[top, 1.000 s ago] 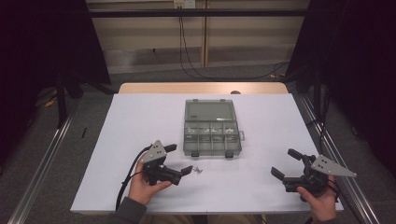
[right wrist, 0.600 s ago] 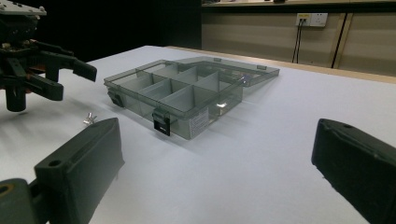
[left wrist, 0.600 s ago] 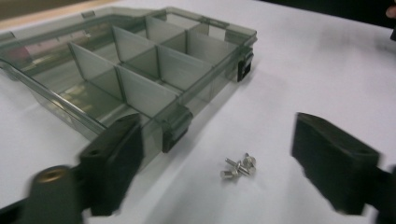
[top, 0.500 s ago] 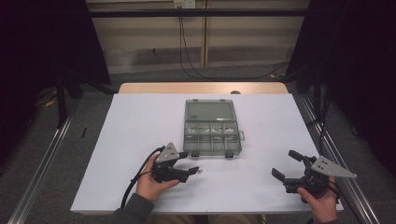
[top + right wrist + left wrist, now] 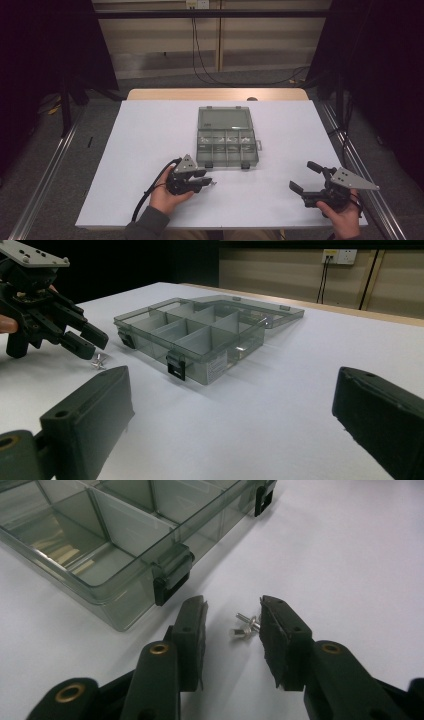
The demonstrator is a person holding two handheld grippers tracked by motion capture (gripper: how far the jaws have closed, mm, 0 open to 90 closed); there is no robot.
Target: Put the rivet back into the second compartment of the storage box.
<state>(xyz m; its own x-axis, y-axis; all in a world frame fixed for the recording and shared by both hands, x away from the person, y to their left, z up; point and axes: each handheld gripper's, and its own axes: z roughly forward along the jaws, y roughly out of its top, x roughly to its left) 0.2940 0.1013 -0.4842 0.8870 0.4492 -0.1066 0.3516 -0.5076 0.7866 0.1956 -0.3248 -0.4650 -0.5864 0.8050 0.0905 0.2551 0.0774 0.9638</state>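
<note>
A small silver wing screw (image 5: 246, 625) lies on the white table, just in front of a clear compartment box (image 5: 227, 150) whose lid lies folded open at the back. My left gripper (image 5: 232, 614) sits low over the screw with one jaw on each side. Its jaws have just been closing; the screw lies close to the right pad (image 5: 270, 630), and a gap remains on the other side. In the high view the left gripper (image 5: 209, 183) is near the box's front left corner. My right gripper (image 5: 303, 176) rests at the table's front right, jaws wide open and empty.
The box (image 5: 200, 335) has several compartments; some at the back hold small pale parts (image 5: 60, 552). Two black latches (image 5: 172, 582) stick out from its front wall. The white table top (image 5: 150, 135) spreads wide to the left and right of the box.
The left gripper has slid right toward the box's front and lowered over the screw, and its jaws have narrowed around it. The right gripper has stayed still.
</note>
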